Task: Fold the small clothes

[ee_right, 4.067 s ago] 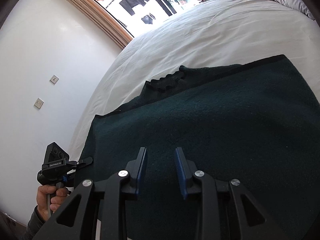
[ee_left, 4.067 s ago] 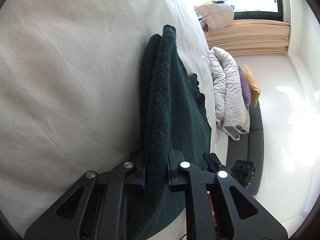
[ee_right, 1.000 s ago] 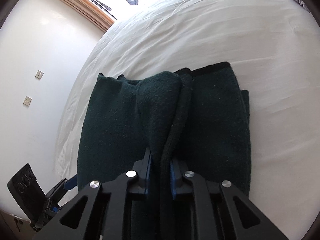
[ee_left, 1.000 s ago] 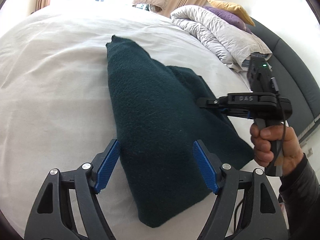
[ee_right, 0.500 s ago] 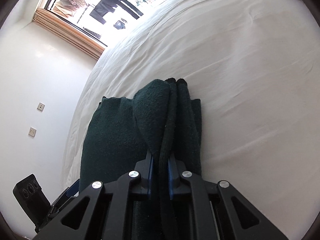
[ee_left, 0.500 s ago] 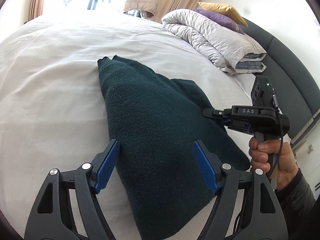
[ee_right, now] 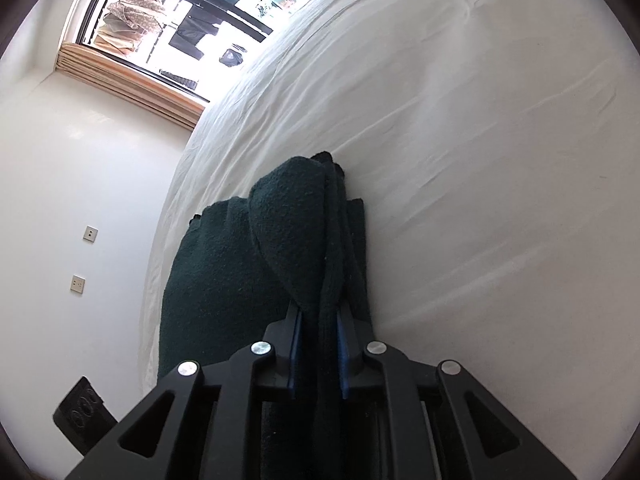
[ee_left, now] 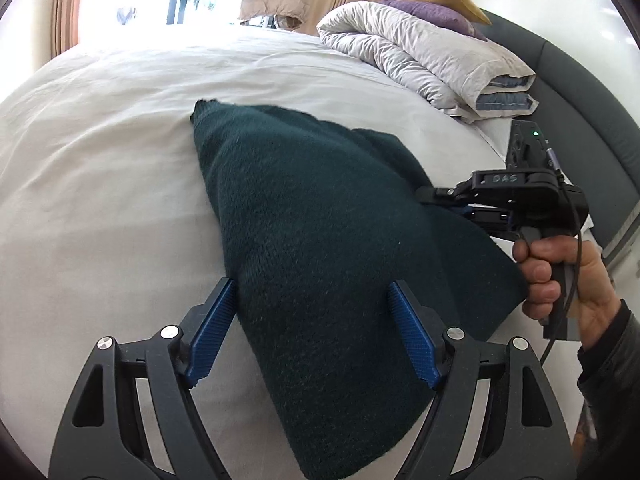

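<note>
A dark green knitted garment point(ee_left: 320, 248) lies folded lengthwise on the white bed point(ee_left: 100, 160). My left gripper point(ee_left: 312, 336) is wide open, its blue pads on either side of the garment's near end without gripping it. My right gripper point(ee_right: 318, 354) is shut on the garment's folded edge point(ee_right: 296, 224) and holds the fold lifted over the lower layers. The right gripper also shows in the left wrist view point(ee_left: 512, 196), at the garment's right side, held in a hand.
A rolled grey duvet point(ee_left: 420, 52) with purple and yellow pillows lies at the head of the bed by a dark headboard point(ee_left: 580, 92). A window with curtains point(ee_right: 132, 76) is beyond the bed. A white wall with sockets point(ee_right: 80, 280) is to the left.
My left gripper let go of the garment earlier and now stands open. My right gripper took hold of the folded edge and has carried it further across, narrowing the garment.
</note>
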Available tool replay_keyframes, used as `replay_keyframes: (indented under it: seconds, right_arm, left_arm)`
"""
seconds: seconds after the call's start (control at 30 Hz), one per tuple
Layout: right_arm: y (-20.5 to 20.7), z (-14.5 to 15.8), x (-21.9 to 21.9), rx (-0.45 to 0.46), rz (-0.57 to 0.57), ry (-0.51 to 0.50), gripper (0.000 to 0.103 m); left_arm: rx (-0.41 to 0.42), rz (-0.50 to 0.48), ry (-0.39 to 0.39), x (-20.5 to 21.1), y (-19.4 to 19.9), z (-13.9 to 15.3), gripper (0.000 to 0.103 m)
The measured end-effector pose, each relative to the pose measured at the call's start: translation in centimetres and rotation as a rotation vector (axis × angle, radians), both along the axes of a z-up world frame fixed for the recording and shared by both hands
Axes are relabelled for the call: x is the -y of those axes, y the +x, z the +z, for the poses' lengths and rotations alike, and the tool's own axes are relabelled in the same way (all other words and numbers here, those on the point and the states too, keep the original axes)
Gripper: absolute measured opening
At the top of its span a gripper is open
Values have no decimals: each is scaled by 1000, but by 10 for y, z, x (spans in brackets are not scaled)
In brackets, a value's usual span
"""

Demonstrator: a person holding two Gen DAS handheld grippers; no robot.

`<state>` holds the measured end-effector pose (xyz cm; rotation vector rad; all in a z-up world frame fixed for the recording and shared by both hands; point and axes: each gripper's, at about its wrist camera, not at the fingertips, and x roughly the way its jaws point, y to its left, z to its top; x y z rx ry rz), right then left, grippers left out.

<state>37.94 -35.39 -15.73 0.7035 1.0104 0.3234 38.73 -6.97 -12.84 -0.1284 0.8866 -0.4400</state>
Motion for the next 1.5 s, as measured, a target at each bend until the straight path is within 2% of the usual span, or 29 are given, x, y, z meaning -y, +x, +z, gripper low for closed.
replay_keyframes:
  seconds: [0.03,0.07,0.13,0.23,0.3,0.37,0.47,0.5,0.57,0.63,0.67,0.73,0.83,0.9,1.0,1.07,1.2,1.23,1.27,1.33,1.37,1.5]
  right_arm:
    - [-6,5,3,-2,-20,-23,20]
    - [-12,14,3,8,-39,-77,29]
    - [-31,38,1,57,-90,-218,29]
    - [-57,68,-20,167,-36,-218,29]
    - [-67,75,-42,203,34,-192,27]
    - [-70,67,-60,193,99,-143,22]
    - [-67,41,-74,134,133,-204,16]
    - [-66,32,-74,111,130,-217,1]
    - [-68,21,-65,104,109,-214,0]
    - [-72,14,-54,106,94,-157,0]
    - [-73,13,-52,110,93,-161,0]
    - [-75,10,-51,124,97,-173,0]
    - [-79,3,-42,130,66,-106,0]
    - [-82,-1,-38,146,54,-79,0]
    - [-86,-7,-36,186,61,-66,0]
    - [-89,-13,-34,206,64,-56,0]
    - [-90,-17,-36,246,66,-67,0]
    - [-90,-17,-35,248,66,-65,0]
    - [-90,-18,-35,250,66,-64,0]
    - [-90,-19,-35,254,66,-61,0]
    - [-90,-20,-34,254,66,-54,0]
    - [-90,-23,-32,257,66,-45,0]
  left_arm:
    - [-17,4,-27,-5,-1,-1,76]
    - [-19,9,-41,-8,-2,-1,76]
    - [51,41,-31,-15,-10,10,76]
    - [163,62,-32,-18,-19,26,76]
    - [200,40,-40,-15,-22,33,76]
    - [193,7,-22,-7,-20,32,76]
    - [159,-32,23,6,-17,17,76]
    - [162,-33,52,11,-18,11,76]
    - [158,-39,104,15,-18,1,76]
    - [135,-30,107,13,-17,-8,76]
    - [109,-23,117,11,-15,-14,76]
    - [1,-30,106,8,-5,-33,76]
    - [-3,-32,104,4,-7,-36,76]
    - [27,-12,114,-1,-13,-30,76]
    - [138,44,140,-11,-21,-5,76]
    - [212,62,126,-14,-15,13,76]
    - [284,4,165,11,20,33,76]
    - [263,-17,171,19,33,30,72]
    - [218,-25,191,25,45,25,57]
    - [99,-33,250,36,68,3,34]
    - [85,-24,274,40,72,-4,34]
    - [145,-19,368,51,60,-17,34]
